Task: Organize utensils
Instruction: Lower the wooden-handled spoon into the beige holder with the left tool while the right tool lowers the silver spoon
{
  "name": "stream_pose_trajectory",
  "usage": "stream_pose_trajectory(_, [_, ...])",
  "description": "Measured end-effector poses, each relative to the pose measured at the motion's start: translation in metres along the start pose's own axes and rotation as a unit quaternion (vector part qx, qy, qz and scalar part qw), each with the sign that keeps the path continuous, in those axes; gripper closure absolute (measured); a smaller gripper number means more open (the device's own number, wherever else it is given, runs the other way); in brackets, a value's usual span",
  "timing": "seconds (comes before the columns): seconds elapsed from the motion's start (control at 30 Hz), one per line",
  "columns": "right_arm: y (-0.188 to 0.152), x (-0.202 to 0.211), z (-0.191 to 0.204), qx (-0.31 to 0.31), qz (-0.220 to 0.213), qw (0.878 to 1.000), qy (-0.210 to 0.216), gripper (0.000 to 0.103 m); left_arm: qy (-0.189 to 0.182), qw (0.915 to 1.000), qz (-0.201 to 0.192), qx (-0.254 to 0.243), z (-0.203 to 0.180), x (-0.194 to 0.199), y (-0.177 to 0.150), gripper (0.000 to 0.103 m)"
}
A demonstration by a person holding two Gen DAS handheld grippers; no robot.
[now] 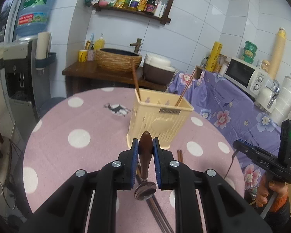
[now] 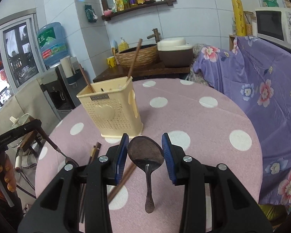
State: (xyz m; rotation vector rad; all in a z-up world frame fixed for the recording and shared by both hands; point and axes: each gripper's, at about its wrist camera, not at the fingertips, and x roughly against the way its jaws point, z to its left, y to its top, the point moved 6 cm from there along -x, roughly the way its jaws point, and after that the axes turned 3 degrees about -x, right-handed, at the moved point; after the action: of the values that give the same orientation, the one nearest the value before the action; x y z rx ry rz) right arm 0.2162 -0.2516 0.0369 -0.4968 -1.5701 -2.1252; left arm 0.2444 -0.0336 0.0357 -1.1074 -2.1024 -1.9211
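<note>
A cream utensil holder (image 1: pixel 159 124) (image 2: pixel 110 112) stands on the pink dotted table (image 1: pixel 77 116) (image 2: pixel 203 120), with two brown chopsticks (image 1: pixel 134 77) (image 2: pixel 133 58) leaning inside it. My left gripper (image 1: pixel 145 145) is shut on the wooden handle of a spoon (image 1: pixel 145 155), whose metal bowl hangs down toward the camera. My right gripper (image 2: pixel 145 147) is shut on the bowl of a metal spoon (image 2: pixel 145 153), its handle dangling below. Both spoons are held above the table, just in front of the holder. More chopsticks (image 2: pixel 96 149) (image 1: pixel 180 155) lie on the cloth under the grippers.
A counter draped in purple floral cloth (image 2: pixel 261 77) with a microwave (image 1: pixel 242 73) runs along the right. Behind the table stand a woven basin (image 1: pixel 118 60) and a rice cooker (image 2: pixel 174 52) on a wooden stand. A water dispenser (image 1: pixel 19 73) is at the left.
</note>
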Motion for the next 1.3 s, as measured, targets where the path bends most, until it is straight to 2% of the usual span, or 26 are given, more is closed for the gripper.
stream_pose_trajectory(0.13, [0.044,0.003,0.024,0.013,-0.049,0.999,0.01,0.067,-0.002,0.999,-0.04,-0.018,-0.012,0.01,0.048,0.087])
stream_pose_trajectory(0.33, [0.143,0.004,0.068,0.024,-0.142,0.99,0.015,0.067,0.016,0.994,-0.104,-0.028,-0.025,0.009,0.14,0.087])
stream_pose_trajectory(0.43, [0.181,-0.014,0.085,0.016,-0.161,0.987,0.009,0.067,0.029,0.9929,-0.112,-0.026,-0.03,-0.011,0.173,0.087])
stream_pose_trajectory(0.5, [0.192,-0.027,0.091,0.011,-0.168,0.986,0.008,0.067,0.036,0.993,-0.109,-0.027,-0.033,-0.029,0.179,0.087])
stream_pose_trajectory(0.63, [0.182,-0.062,0.096,0.02,-0.167,0.986,-0.008,0.067,0.041,0.9957,-0.081,-0.022,-0.03,-0.062,0.162,0.087])
stream_pose_trajectory(0.83, [0.131,-0.112,0.083,0.017,-0.127,0.991,-0.026,0.067,0.038,0.9985,-0.038,-0.003,-0.016,-0.097,0.117,0.087])
stream_pose_trajectory(1.1, [0.089,-0.133,0.077,0.023,-0.102,0.994,-0.036,0.067,0.047,0.9989,-0.005,0.0,-0.006,-0.117,0.083,0.087])
stream_pose_trajectory(1.3, [0.077,-0.133,0.079,0.047,-0.111,0.992,-0.044,0.067,0.048,0.9988,0.0,0.0,-0.004,-0.122,0.076,0.087])
